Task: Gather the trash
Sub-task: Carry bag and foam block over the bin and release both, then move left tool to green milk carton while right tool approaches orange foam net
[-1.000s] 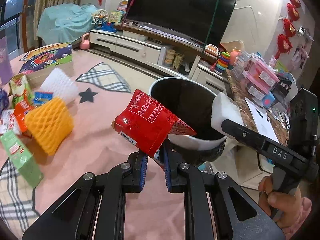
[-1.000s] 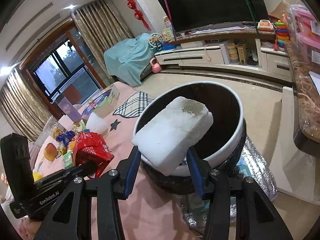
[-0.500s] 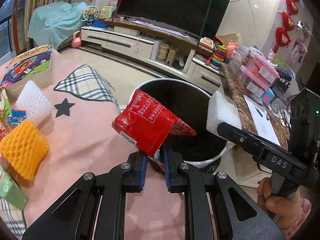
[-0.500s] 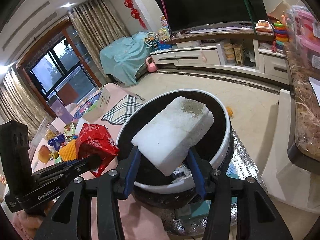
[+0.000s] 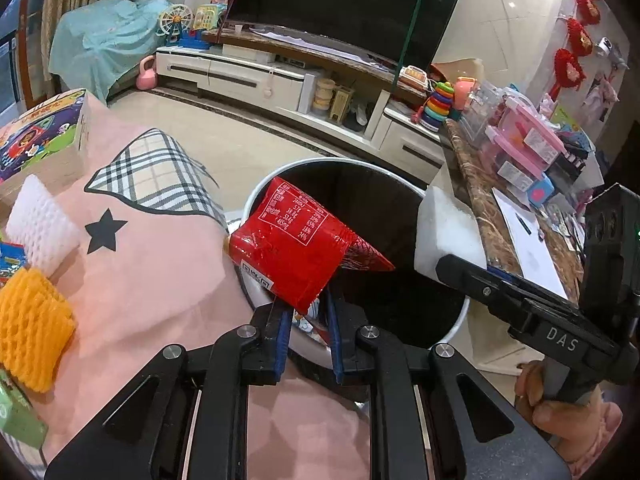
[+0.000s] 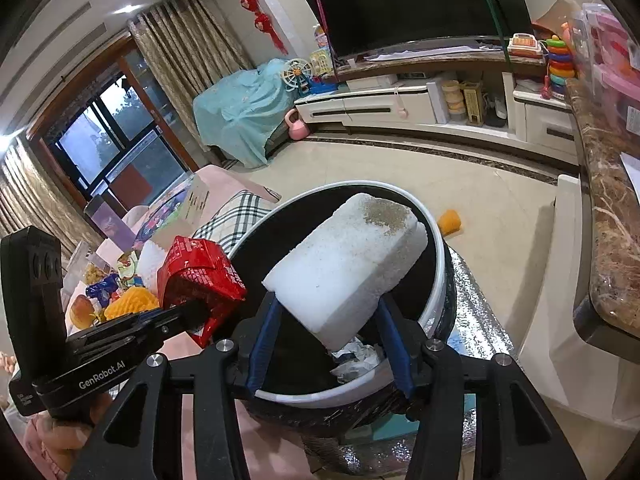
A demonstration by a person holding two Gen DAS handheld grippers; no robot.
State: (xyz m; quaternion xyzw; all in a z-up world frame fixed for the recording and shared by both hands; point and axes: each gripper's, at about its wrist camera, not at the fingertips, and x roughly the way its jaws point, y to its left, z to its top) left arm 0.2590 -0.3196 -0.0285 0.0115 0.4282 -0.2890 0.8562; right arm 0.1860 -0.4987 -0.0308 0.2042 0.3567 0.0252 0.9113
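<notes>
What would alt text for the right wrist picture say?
Right tongs hold a white foam block over a black-lined trash bin. Beside them, the left tongs grip a red snack wrapper.

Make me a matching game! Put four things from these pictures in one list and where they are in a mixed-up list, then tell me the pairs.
Things:
1. red snack wrapper
2. white foam block
3. orange foam net
4. trash bin

Places:
A. lying on the pink cloth
B. between the right gripper fingers, over the bin
C. pinched in the left gripper
D. on the floor beside the pink cloth, black inside

Pairs: 1-C, 2-B, 3-A, 4-D
</notes>
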